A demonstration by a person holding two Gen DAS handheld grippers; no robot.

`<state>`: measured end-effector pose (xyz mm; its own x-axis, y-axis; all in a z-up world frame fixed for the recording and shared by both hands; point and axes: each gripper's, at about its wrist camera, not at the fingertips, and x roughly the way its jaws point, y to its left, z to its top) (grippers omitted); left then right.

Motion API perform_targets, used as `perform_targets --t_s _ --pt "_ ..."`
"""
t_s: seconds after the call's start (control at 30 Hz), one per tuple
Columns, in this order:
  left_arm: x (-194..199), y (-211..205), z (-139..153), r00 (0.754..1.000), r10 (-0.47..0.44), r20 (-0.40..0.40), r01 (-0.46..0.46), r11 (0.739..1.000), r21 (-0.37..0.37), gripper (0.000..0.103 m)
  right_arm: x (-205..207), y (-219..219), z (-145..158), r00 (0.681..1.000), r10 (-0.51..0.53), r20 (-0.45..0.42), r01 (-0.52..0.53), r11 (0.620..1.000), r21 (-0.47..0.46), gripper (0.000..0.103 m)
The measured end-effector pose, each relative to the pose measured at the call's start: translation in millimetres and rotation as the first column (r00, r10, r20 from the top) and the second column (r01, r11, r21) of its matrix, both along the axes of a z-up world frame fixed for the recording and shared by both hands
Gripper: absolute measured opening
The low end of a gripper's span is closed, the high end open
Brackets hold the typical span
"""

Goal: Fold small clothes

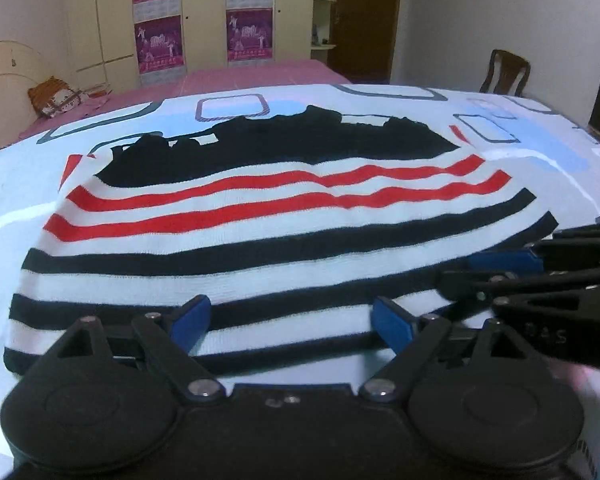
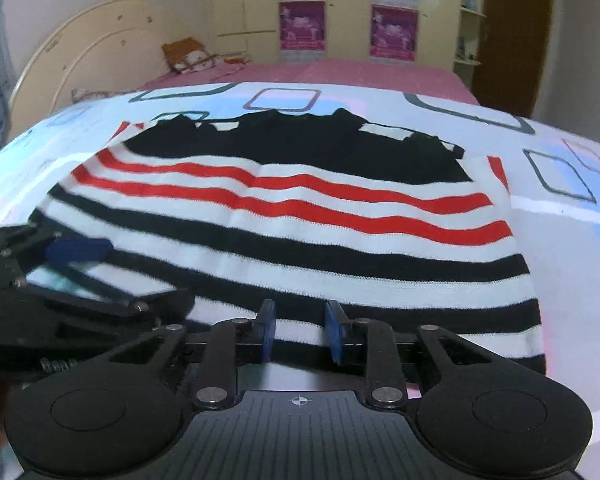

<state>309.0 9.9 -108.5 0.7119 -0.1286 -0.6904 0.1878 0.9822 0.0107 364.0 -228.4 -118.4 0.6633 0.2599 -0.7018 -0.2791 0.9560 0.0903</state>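
A small striped sweater (image 1: 284, 240), white with black and red stripes and a black top part, lies flat on a patterned sheet (image 1: 16, 184). It also shows in the right wrist view (image 2: 300, 236). My left gripper (image 1: 291, 322) is open, its blue pads wide apart over the sweater's near hem. My right gripper (image 2: 301, 332) is open with a narrower gap, its pads at the near hem, holding nothing. Each gripper shows from the side in the other's view: the right one (image 1: 540, 280) and the left one (image 2: 60, 276).
The sweater lies on a white sheet with blue and grey squares (image 2: 560, 176) over a bed. A pink bed (image 1: 236, 76) with a cushion (image 1: 56, 96) stands behind. A wardrobe with posters (image 1: 204, 16), a chair (image 1: 504, 72) and a door (image 1: 364, 16) are farther back.
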Motion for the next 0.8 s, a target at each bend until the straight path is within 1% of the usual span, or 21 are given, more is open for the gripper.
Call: perform_targets --t_s 0.03,0.07,0.13,0.17,0.2,0.23,0.27,0.3,0.37,0.43,0.5,0.53,0.57,0.63,0.73,0.8 --pt "-1.2 4.6 0.9 1.000 0.008 0.003 -0.008 1.000 0.012 0.089 -1.3 -4.5 -0.5 1.000 0.001 0.006 -0.001 1.000 -0.024 0.028" --pt "-2.4 13.8 2.4 1.000 0.029 0.010 -0.029 0.999 0.021 0.089 0.8 -12.8 -1.1 1.000 -0.026 0.007 0.026 0.999 -0.038 0.028" --pt "-7.1 36.4 3.9 0.996 0.083 0.023 -0.083 0.996 0.032 0.087 1.0 -41.6 -2.1 0.992 -0.126 0.000 0.126 0.990 -0.055 0.028" --pt "-9.0 53.7 3.3 0.991 0.128 0.026 -0.129 0.991 0.038 0.085 -0.2 -57.9 -3.3 0.984 -0.179 -0.002 0.178 0.982 -0.068 0.028" --pt "-10.5 69.5 1.6 0.985 0.170 0.017 -0.170 0.985 0.033 0.082 -2.0 -74.9 -5.6 0.974 -0.228 -0.010 0.226 0.971 -0.079 0.028" --pt "-12.4 86.4 -1.0 0.980 0.201 0.005 -0.201 0.980 -0.001 0.082 -4.2 -91.1 -8.2 0.968 -0.251 -0.022 0.249 0.966 -0.062 0.027" --pt "-13.0 95.9 -0.2 0.979 0.204 0.005 -0.204 0.978 -0.040 0.082 -6.5 -100.8 -9.0 0.970 -0.241 -0.029 0.241 0.970 -0.027 0.023" --pt "-13.5 97.9 0.7 0.979 0.204 0.006 -0.204 0.978 -0.040 0.081 -7.7 -102.9 -9.3 0.973 -0.227 -0.027 0.227 0.974 -0.023 0.023" --pt "-11.2 89.0 2.8 0.979 0.204 0.006 -0.204 0.979 -0.001 0.080 -6.3 -94.9 -8.3 0.977 -0.210 -0.018 0.209 0.975 -0.071 0.023" --pt "-8.3 84.5 3.9 0.978 0.208 0.001 -0.208 0.978 0.006 0.079 -4.5 -89.5 -5.0 0.977 -0.212 -0.015 0.210 0.973 -0.092 0.023" --pt "-7.8 84.5 3.4 0.977 0.213 -0.001 -0.213 0.977 0.003 0.079 -5.8 -87.8 1.1 0.977 -0.214 0.006 0.213 0.974 -0.070 0.023" --pt "-8.6 85.2 2.8 0.977 0.213 0.000 -0.213 0.977 0.001 0.079 -5.9 -87.3 1.1 0.977 -0.211 0.003 0.211 0.976 -0.062 0.023" --pt "-9.0 85.6 2.3 0.977 0.211 0.003 -0.211 0.977 0.001 0.079 -3.2 -85.9 -3.8 0.979 -0.203 -0.021 0.202 0.977 -0.063 0.023" --pt "-11.6 86.4 0.4 0.978 0.211 0.006 -0.211 0.978 0.002 0.079 -6.0 -87.6 -12.0 0.982 -0.186 -0.014 0.185 0.980 -0.071 0.023" --pt "-12.9 86.9 -0.4 0.977 0.211 0.007 -0.211 0.977 0.000 0.080 -2.9 -86.6 -7.3 0.983 -0.183 -0.024 0.181 0.981 -0.072 0.023" --pt "-13.0 87.4 -1.1 0.978 0.208 0.009 -0.208 0.978 0.001 0.080 -4.7 -89.2 -1.8 0.979 -0.205 0.005 0.205 0.977 -0.060 0.023"
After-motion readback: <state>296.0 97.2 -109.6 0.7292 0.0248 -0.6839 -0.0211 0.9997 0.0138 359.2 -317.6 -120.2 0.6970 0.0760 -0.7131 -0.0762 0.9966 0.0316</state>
